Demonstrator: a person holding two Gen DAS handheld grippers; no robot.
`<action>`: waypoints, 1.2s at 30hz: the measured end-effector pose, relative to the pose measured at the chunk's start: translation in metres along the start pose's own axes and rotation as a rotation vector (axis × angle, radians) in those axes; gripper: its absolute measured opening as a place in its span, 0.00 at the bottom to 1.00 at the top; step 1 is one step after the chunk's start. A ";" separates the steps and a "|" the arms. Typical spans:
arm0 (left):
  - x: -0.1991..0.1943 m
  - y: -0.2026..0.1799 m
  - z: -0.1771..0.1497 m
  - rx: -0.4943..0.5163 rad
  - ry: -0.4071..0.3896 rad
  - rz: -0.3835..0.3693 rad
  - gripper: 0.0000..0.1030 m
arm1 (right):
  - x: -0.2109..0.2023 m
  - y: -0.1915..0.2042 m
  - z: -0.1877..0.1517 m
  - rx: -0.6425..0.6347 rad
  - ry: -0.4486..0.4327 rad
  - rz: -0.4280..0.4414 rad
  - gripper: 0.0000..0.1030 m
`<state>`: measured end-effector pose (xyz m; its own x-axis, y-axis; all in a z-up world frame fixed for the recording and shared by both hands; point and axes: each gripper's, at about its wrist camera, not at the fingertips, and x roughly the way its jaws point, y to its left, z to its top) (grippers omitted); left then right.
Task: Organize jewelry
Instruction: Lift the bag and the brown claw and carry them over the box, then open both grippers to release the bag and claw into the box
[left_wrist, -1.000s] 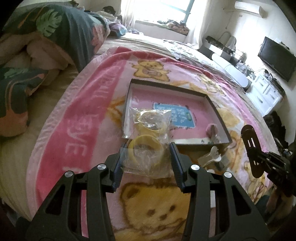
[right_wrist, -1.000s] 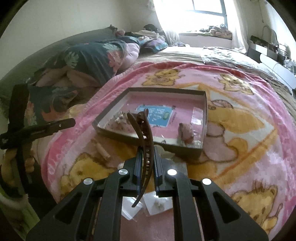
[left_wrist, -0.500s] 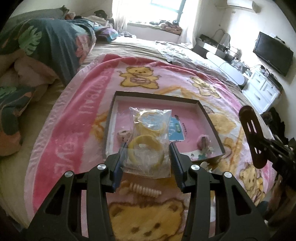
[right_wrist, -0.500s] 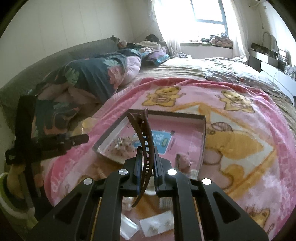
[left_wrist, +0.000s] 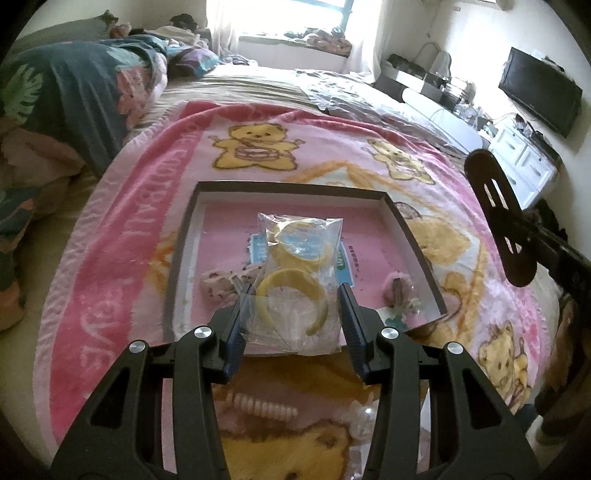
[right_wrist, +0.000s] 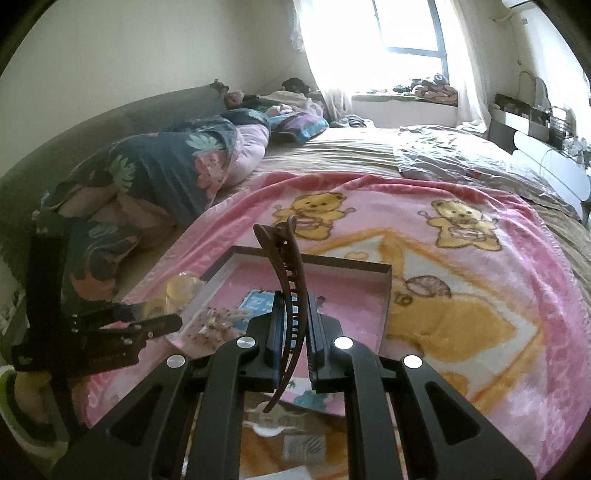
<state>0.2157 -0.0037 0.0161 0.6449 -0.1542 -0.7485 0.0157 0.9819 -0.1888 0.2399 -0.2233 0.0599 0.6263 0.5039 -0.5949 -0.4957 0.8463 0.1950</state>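
Over the tray (left_wrist: 184, 236), one bag (left_wrist: 295, 295), two yellow bangles (left_wrist: 291, 299).

Yellow bangles (left_wrist: 291, 299), brown hair clip (right_wrist: 286, 280), pink blanket (left_wrist: 122, 258) with yellow bears.

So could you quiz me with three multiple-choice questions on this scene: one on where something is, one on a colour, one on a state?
1. Where is the shallow box?
A. on the pink bear blanket
B. on the floor
C. on the windowsill

2. What colour are the bangles in the clear bag?
A. blue
B. yellow
C. black

3. The right gripper is:
A. wide open and empty
B. shut on the brown hair clip
C. holding a ring

Answers: 1 A, the blanket surrounds the box; 2 B, yellow shows through the plastic; 3 B, the clip stands between its fingers.
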 end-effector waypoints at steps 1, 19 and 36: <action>0.003 -0.002 0.001 0.002 0.002 -0.003 0.36 | 0.002 -0.003 0.001 0.002 0.003 -0.002 0.10; 0.063 -0.034 0.008 0.069 0.085 -0.015 0.36 | 0.065 -0.037 0.005 0.034 0.124 -0.003 0.10; 0.103 -0.030 -0.011 0.076 0.154 0.015 0.37 | 0.125 -0.042 -0.029 0.020 0.248 -0.035 0.10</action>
<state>0.2739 -0.0500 -0.0624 0.5209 -0.1491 -0.8405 0.0686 0.9888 -0.1328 0.3216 -0.2003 -0.0455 0.4746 0.4186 -0.7743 -0.4627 0.8670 0.1851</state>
